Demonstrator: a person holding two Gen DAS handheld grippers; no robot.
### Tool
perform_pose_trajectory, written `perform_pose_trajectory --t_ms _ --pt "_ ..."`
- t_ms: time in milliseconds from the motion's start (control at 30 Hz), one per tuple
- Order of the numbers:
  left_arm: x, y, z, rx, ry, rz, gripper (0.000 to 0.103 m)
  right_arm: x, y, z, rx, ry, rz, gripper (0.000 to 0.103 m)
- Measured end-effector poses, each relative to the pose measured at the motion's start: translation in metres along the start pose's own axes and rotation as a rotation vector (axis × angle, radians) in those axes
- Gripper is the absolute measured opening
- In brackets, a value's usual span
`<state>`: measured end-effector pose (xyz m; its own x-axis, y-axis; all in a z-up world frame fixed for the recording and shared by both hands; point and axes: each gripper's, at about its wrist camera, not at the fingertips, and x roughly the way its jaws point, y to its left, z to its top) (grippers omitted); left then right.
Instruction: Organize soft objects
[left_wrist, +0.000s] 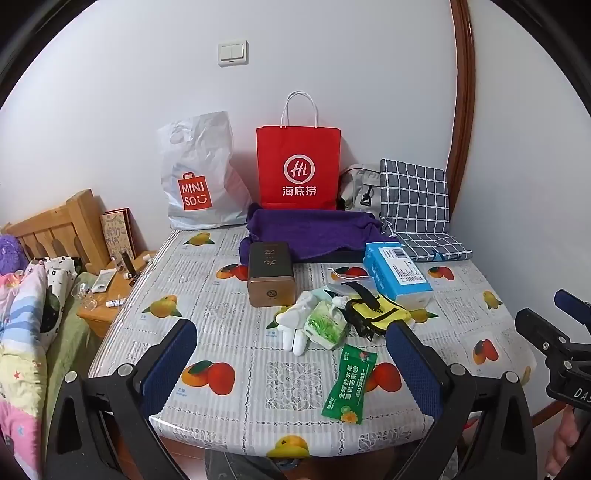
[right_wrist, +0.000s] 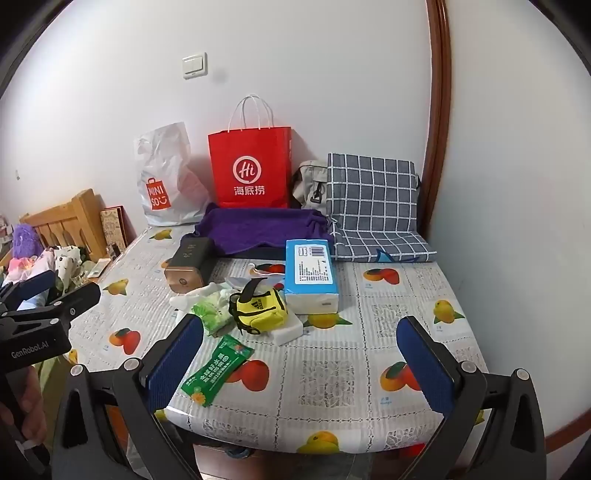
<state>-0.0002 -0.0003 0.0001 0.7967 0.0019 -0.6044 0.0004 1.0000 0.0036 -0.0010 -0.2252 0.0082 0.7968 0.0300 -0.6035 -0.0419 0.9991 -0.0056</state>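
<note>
- Left wrist view: left gripper (left_wrist: 291, 354) held above near table edge, jaws spread wide, nothing between the pads.
- Right wrist view: right gripper (right_wrist: 301, 347) likewise spread wide and empty, above the fruit-print tablecloth (right_wrist: 388, 314).
- Soft items clustered mid-table: white plush toy (left_wrist: 295, 325), green-print tissue pack (left_wrist: 325, 325) touching it, yellow pouch (right_wrist: 262, 306) with black strap just beside.
- Green snack packet (left_wrist: 349, 384) lying flat, nearest the near edge, apart from the cluster.
- Blue tissue package (right_wrist: 310, 273) behind the pouch; brown box (left_wrist: 271, 275) to its left.
- Purple towel (left_wrist: 314, 232) draped over a tray at the rear.
- Against the wall: white plastic bag (left_wrist: 199, 177), red paper bag (left_wrist: 299, 166), grey bag (right_wrist: 308, 184), checked cushion (right_wrist: 373, 206).
</note>
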Motion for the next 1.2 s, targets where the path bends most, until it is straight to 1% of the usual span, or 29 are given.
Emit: perform_pose_trajectory --t_ms 200,233,500,667,1200 --pt "-0.003 -0.003 0.0 -0.01 -0.002 -0.012 0.103 -0.001 -0.005 -0.002 0.021 0.002 0.008 0.103" --pt "-0.001 0.0 0.0 -0.015 -0.004 -0.016 0.103 -0.003 0.004 -0.002 0.009 -0.001 0.005 0.103" --pt "-0.006 0.005 0.001 -0.024 -0.002 -0.014 0.103 -0.007 0.002 -0.004 0.016 0.005 0.015 0.103" --pt "-0.007 0.007 0.002 -0.03 0.0 -0.01 0.103 -0.006 0.011 -0.003 -0.001 0.005 0.014 0.103" --pt "-0.008 0.009 0.0 -0.029 -0.003 -0.01 0.103 -0.008 0.009 -0.003 0.011 0.001 0.02 0.103"
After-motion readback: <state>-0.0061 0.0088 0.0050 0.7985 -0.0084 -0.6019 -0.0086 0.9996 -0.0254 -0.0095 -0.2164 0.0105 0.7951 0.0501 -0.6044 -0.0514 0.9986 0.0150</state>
